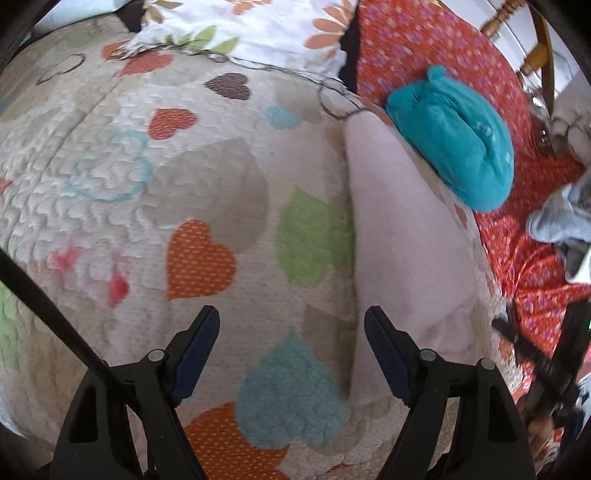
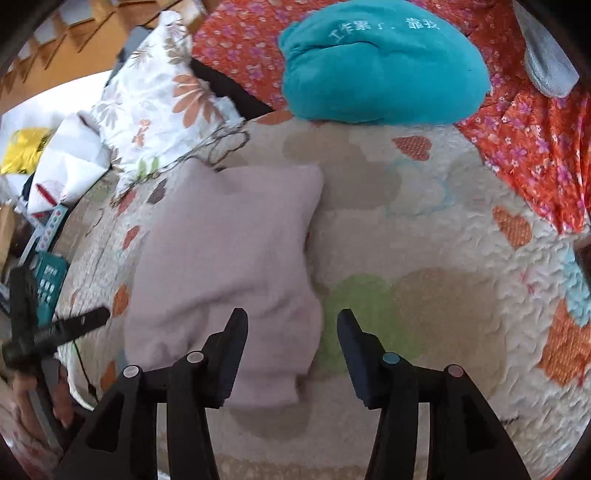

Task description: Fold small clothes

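A pale pink folded garment (image 1: 402, 236) lies flat on the heart-patterned quilt (image 1: 207, 192). It also shows in the right wrist view (image 2: 229, 266). My left gripper (image 1: 291, 314) is open and empty above the quilt, with the pink garment just to its right. My right gripper (image 2: 291, 317) is open and empty, hovering over the garment's lower right corner and the quilt (image 2: 424, 295). The other gripper (image 2: 40, 332) appears at the far left of the right wrist view, its jaws unclear.
A teal plush cushion (image 1: 454, 140) (image 2: 380, 62) rests on an orange floral sheet (image 1: 424, 44) (image 2: 524, 133) beyond the garment. A white flowered pillow (image 1: 251, 26) (image 2: 159, 99) lies behind. Grey clothes (image 1: 561, 218) lie to the right. A wooden chair (image 1: 532, 48) stands beyond.
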### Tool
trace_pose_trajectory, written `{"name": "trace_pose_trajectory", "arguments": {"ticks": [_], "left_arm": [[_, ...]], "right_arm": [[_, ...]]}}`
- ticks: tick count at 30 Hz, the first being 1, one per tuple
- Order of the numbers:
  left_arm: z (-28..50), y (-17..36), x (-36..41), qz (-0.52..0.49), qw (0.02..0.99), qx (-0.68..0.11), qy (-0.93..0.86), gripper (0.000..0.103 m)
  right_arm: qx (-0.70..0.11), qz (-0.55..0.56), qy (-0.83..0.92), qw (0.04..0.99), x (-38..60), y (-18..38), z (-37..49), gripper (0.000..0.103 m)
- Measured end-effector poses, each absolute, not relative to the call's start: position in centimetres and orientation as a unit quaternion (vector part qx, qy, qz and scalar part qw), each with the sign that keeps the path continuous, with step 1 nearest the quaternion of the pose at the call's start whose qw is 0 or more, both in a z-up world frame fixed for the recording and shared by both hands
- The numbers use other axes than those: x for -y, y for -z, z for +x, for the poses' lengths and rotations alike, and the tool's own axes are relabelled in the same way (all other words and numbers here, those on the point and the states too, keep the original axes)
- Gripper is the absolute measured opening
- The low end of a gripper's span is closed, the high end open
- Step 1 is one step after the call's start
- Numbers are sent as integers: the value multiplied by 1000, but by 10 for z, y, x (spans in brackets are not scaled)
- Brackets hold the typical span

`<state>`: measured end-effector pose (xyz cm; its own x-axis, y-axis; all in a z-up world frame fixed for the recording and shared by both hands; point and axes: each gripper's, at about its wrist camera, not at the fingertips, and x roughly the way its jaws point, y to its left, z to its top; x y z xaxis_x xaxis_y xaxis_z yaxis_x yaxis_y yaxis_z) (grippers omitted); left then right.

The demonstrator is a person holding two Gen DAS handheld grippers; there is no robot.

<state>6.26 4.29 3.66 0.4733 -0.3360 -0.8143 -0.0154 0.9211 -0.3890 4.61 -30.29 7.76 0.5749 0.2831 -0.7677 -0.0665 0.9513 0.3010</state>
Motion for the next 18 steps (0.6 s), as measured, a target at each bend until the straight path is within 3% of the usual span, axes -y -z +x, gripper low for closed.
{"name": "trace_pose_trajectory", "arguments": {"ticks": [9,10,11,12,14,18], "left_arm": [[58,-40,-34,-151,851,-495,86,80],[57,-40,-33,-146,853,-495,84,80],[56,-39,-33,-142,853,-495,83,80],[56,-39,-34,-141,853,-496,83,80],[55,-38,-36,-145,852,-497,81,80],[54,-40,-43,-156,852,-493,78,80]], "right_arm": [[-441,-53,-138,885,230,-48,36,61],[-446,-69,-128,883,225,-39,39,58],[-456,-75,-117,879,224,-32,43,36],[-461,-72,-110,878,225,-30,45,34],[-463,-47,-117,878,231,-37,44,18],[-474,-4,-110,874,244,-52,26,7]]}}
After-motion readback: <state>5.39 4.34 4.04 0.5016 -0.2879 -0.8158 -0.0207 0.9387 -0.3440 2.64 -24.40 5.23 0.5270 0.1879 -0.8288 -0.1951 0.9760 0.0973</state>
